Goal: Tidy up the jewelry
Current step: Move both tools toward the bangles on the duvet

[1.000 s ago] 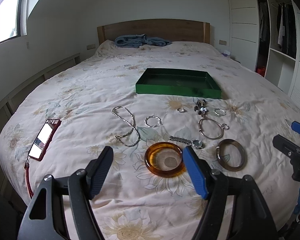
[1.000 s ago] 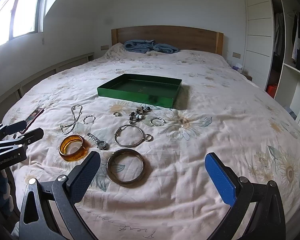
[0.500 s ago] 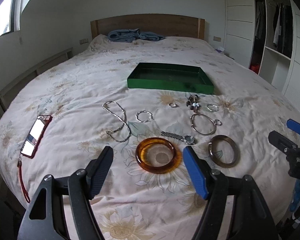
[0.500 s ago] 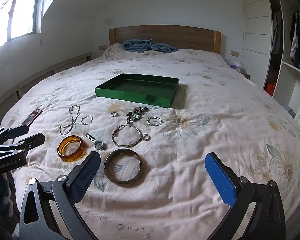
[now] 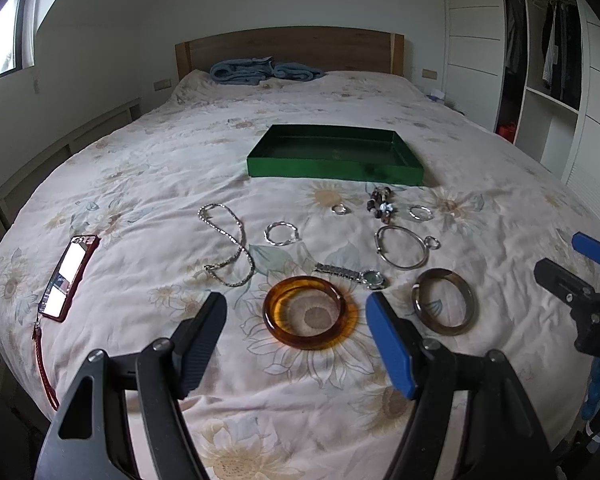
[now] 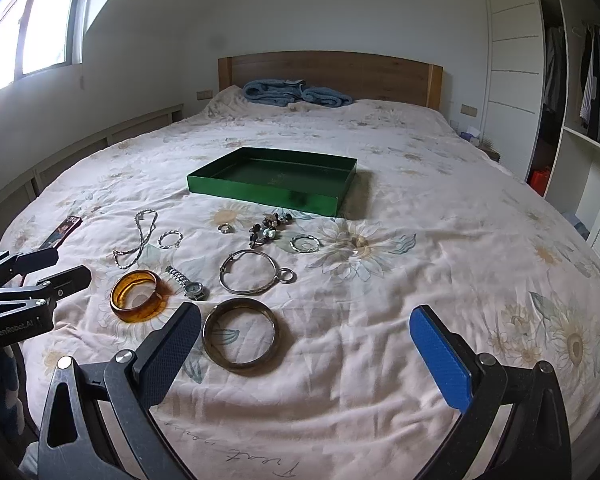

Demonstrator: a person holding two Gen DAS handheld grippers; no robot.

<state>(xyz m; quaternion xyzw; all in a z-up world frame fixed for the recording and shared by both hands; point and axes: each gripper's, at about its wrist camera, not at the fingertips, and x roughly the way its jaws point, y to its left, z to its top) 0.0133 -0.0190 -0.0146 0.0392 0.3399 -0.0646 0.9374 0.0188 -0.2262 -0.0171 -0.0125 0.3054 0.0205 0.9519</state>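
Left wrist view | step: approach, nothing picked | left claw (image 5: pixel 296 336) wide open, empty, framing amber bangle (image 5: pixel 310 312) | right claw (image 6: pixel 306 350) likewise | green tray (image 5: pixel 336 168) far, seemingly empty | next: lower, close on bangle

The amber bangle (image 5: pixel 310 311) looked like glossy, translucent plastic, and the darker bangle (image 5: pixel 445 301) beside it seemed a smooth, polished grey-brown, perhaps stone or resin. The chain necklace (image 5: pixel 229 243), wire bracelet (image 5: pixel 402 247) and watch (image 5: pixel 352 275) gleamed as bright metal. The green tray (image 5: pixel 334 169) had a satin sheen (faintly mottled on its wall). The bedspread (image 5: pixel 180 168) was soft, wrinkled matt cloth, and the headboard (image 5: pixel 292 50) smooth wood.
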